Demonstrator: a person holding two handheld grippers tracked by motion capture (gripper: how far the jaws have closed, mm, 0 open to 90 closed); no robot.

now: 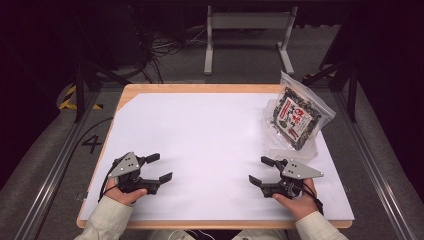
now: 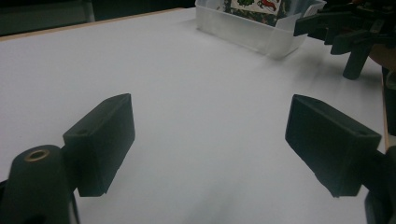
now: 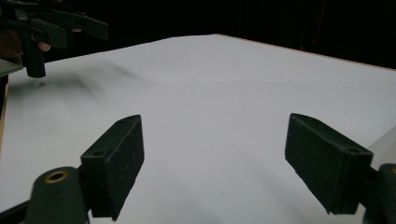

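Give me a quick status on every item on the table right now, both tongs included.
Left tongs: open, holding nothing, near the table's front left.
Right tongs: open, holding nothing, near the table's front right.
Clear bag: lying at the far right of the table, untouched; whether it is sealed cannot be told.
Printed packet: inside the bag.
Clear tray: on the table just in front of the bag, beyond the right tongs.

Grey metal stand [image 1: 248, 37] beyond the table (cables [image 1: 160, 50] beside it).

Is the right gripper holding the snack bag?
No, the right gripper is open above the white table, apart from the snack bag.
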